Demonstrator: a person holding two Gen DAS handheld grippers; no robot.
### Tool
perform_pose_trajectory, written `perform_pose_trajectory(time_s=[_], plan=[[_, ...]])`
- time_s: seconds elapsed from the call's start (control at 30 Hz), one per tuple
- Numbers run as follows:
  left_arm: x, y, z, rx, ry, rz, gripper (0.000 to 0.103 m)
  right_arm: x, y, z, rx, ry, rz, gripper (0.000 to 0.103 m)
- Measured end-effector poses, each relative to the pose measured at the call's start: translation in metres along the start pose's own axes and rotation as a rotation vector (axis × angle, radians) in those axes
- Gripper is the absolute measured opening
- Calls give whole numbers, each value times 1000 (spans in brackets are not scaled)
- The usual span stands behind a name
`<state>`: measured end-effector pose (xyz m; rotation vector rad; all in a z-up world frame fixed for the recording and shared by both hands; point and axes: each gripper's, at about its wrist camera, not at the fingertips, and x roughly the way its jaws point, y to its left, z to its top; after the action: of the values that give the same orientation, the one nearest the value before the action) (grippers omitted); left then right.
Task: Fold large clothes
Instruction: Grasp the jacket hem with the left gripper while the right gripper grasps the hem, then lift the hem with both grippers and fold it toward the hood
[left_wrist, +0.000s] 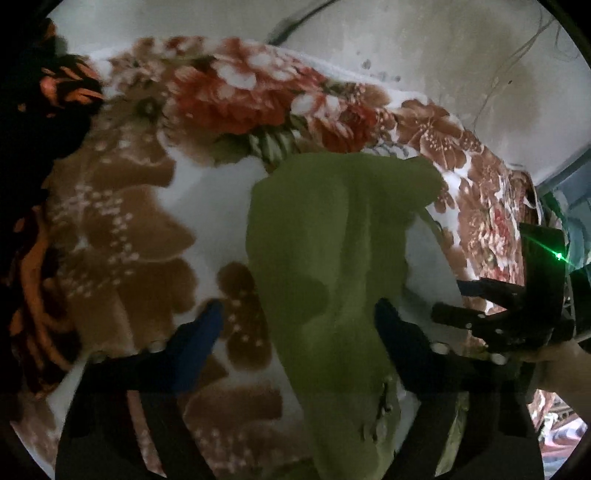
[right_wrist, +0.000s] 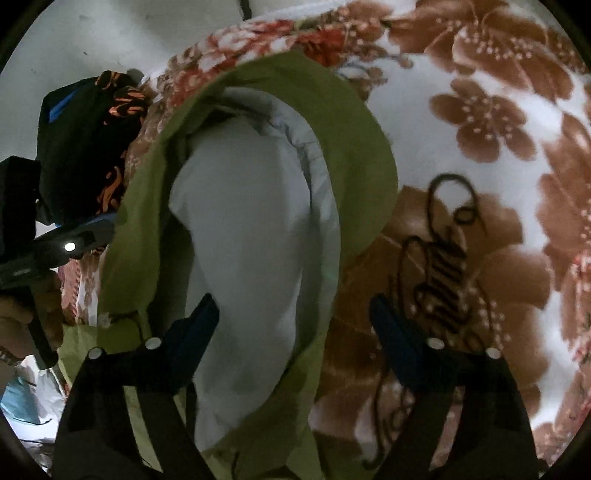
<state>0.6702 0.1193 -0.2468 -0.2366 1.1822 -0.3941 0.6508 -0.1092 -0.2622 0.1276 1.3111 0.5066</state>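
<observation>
At the far left of the left wrist view, a black cloth with orange markings (left_wrist: 48, 92) lies bunched at the edge of the floral blanket (left_wrist: 122, 206), a white fleece printed with brown and red flowers that covers the whole surface. Moving right, the left gripper (left_wrist: 299, 317) has its blue fingers spread wide, one over the blanket and the other at the right edge of the olive-green garment (left_wrist: 332, 240), which lies between them; they grip nothing. The garment runs from the bottom of the view up to the middle of the blanket. Further right, the right gripper (left_wrist: 458, 299) shows from the side, and how far it is open cannot be told from here.

In the right wrist view, the left gripper's body sits at the far left edge below the same black and orange cloth. Next comes the green garment, its pale grey lining (right_wrist: 251, 229) exposed in a long oval with green cloth curving around it. The right gripper's jaws stand wide apart and empty, the left finger over the lining and the right finger over the blanket. To the right, dark script lettering (right_wrist: 443, 254) is printed on a brown patch of blanket.
</observation>
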Motion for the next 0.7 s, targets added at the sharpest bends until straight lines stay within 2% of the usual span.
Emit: perform_pose_trajectory(time_s=[0.03, 0.07, 0.1, 0.13, 0.17, 0.2, 0.3, 0.37, 0.53, 0.7], plan=[[8, 1, 2, 1, 13, -14, 61, 4, -1, 1, 1, 6, 19, 63], [15, 0, 3, 14, 27, -15, 44, 6, -1, 2, -2, 7, 34, 54], [21, -2, 3, 34, 44, -12, 35, 6, 1, 2, -13, 3, 44, 46], [27, -6, 2, 66, 62, -8, 18, 8, 5, 2, -32, 3, 58, 41], [30, -9, 2, 88, 69, -12, 10, 9, 8, 3, -47, 5, 64, 30], [30, -13, 0, 114, 65, -31, 8, 11, 11, 2, -62, 10, 67, 20], [20, -15, 0, 123, 34, -78, 3, 7, 17, 1, -105, -9, 43, 8], [5, -17, 0, 116, -11, -122, 2, -2, 21, 2, -120, -30, 27, 8], [-44, -39, -5, 183, -90, -146, 2, -46, 41, -7, -195, -95, 7, 7], [-104, -73, -31, 256, -150, -171, 2, -102, 65, -35, -237, -152, -2, 7]])
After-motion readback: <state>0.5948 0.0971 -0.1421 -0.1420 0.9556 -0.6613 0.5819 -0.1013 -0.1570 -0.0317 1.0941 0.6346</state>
